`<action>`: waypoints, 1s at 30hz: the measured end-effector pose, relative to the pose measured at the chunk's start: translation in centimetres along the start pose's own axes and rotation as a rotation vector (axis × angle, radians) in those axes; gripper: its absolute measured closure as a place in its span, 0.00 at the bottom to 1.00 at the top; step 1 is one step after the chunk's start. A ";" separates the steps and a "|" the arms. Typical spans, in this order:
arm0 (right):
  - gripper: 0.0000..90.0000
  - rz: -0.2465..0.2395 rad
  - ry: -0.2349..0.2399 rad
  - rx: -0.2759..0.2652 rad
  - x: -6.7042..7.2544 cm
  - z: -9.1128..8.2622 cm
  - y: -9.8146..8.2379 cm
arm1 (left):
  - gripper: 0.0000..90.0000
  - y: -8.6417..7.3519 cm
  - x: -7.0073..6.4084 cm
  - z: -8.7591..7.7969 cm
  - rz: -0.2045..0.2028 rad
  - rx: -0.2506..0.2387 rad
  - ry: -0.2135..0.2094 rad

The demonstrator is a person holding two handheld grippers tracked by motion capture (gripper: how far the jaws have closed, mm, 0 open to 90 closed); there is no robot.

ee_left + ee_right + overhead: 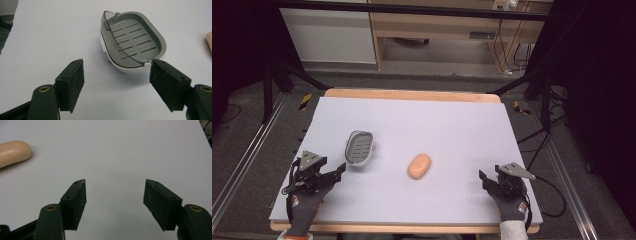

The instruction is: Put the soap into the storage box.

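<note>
Soap dish [360, 148] lies on the grey table mat [452, 125], its long axis running away from the person and leaning slightly right at the far end; its slotted inner tray faces up. Just short of the dish's near end sits the left gripper [337, 173], jaws spread wide and holding nothing, aimed toward the dish; in the left gripper view the dish [132, 42] lies just beyond the fingertips. Right of the dish, apart from it, rests the peach soap bar [419, 166], long axis similarly tilted. Farther right of the dish, the right gripper [486, 181] rests low, jaws spread, empty, pointing forward-left.
</note>
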State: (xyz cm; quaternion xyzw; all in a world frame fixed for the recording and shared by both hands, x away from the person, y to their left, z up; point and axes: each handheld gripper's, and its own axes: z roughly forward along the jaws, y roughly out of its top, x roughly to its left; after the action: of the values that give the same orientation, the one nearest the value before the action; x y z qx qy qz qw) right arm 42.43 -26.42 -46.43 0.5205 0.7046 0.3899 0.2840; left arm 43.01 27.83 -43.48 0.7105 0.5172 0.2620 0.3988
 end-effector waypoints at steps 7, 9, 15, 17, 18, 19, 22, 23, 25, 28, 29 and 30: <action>0.36 -0.001 -0.009 -0.002 0.2 0.0 0.1 | 0.27 0.4 -1.0 -0.3 0.016 -0.005 -0.015; 0.35 0.004 -0.005 0.005 0.3 -0.1 0.1 | 0.26 0.6 -1.3 -0.4 0.022 -0.010 -0.020; 0.34 0.008 -0.003 0.009 0.3 0.0 0.1 | 0.24 0.9 -2.1 -0.5 0.042 -0.005 -0.037; 0.34 0.009 -0.003 0.009 0.3 0.0 0.1 | 0.24 1.0 -2.4 -0.5 0.043 -0.006 -0.046; 0.34 0.005 -0.002 0.009 0.3 0.0 0.1 | 0.23 1.1 -2.5 -0.5 0.048 -0.008 -0.047; 0.34 0.004 -0.001 0.009 0.3 0.1 0.1 | 0.23 1.1 -2.6 -0.5 0.052 -0.007 -0.051; 0.34 -0.001 0.000 0.016 0.4 0.2 0.0 | 0.23 1.3 -3.0 -0.6 0.060 -0.008 -0.054; 0.34 -0.002 0.001 0.015 0.4 0.2 0.1 | 0.23 1.4 -3.1 -0.5 0.060 -0.011 -0.057; 0.34 -0.006 0.001 0.010 0.4 0.1 0.1 | 0.22 1.5 -3.3 -0.5 0.066 -0.008 -0.058; 0.34 -0.005 -0.001 0.010 0.5 0.1 0.1 | 0.22 1.6 -3.6 -0.5 0.073 -0.005 -0.066; 0.34 -0.002 0.001 0.010 0.5 0.1 0.1 | 0.22 1.7 -3.7 -0.5 0.077 -0.003 -0.069; 0.34 0.005 0.004 0.011 0.6 0.1 0.1 | 0.22 1.7 -3.9 -0.5 0.075 -0.008 -0.076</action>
State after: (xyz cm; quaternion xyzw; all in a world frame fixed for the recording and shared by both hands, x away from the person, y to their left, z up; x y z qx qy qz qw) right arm 42.37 -25.80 -46.34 0.5228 0.7060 0.3878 0.2789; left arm 42.22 24.01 -41.62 0.7371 0.4738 0.2518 0.4109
